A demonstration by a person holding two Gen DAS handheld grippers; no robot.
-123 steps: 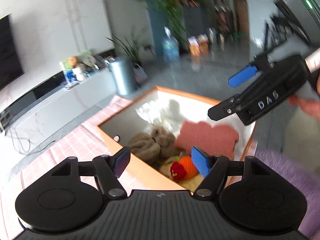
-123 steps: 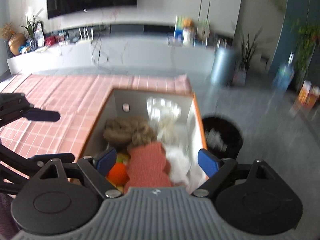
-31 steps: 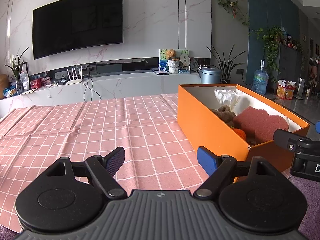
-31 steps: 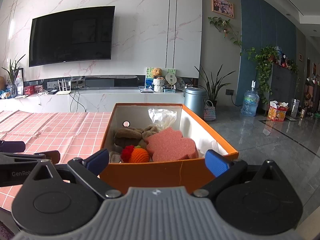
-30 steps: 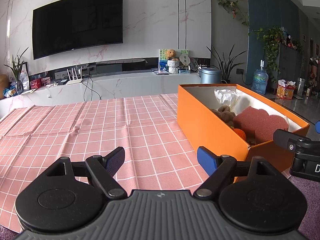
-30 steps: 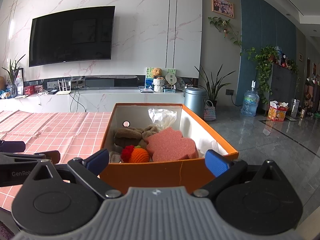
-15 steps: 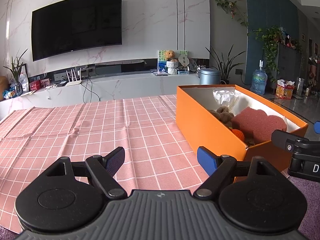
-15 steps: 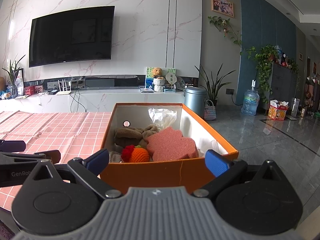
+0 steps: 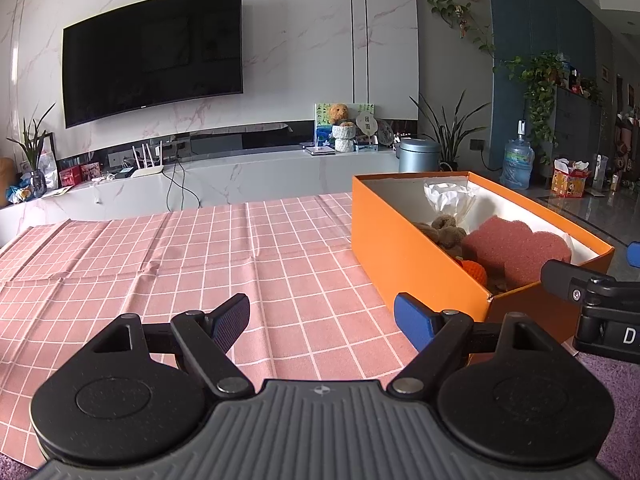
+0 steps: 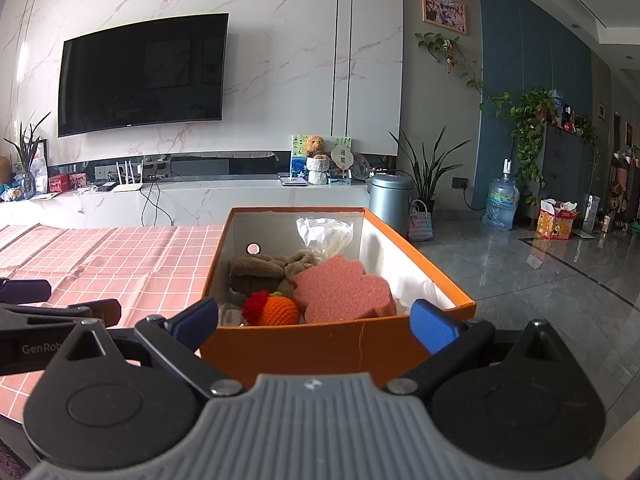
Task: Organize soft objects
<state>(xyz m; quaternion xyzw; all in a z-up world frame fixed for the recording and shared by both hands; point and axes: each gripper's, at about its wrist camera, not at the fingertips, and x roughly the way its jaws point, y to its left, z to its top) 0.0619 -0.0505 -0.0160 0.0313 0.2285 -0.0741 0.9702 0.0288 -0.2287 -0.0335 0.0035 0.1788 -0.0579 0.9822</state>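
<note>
Soft objects packed in an orange box, both tongs empty and spread.

The pink sponge [image 10: 344,290] lies in the orange box [image 10: 340,346] at the centre of the right wrist view, touching the orange knitted ball [image 10: 278,311] and red knitted piece [image 10: 254,308] at its left, with the brown plush toy [image 10: 264,270] behind them and a crumpled clear bag [image 10: 324,234] against the far wall. The box sits at the right edge of the pink checked cloth [image 9: 200,264] covering the counter. The right tongs [image 10: 314,326] hover spread wide just before the box's near wall, gripping nothing. The left tongs [image 9: 322,320] are likewise spread and empty over the cloth at lower centre, left of the box.
</note>
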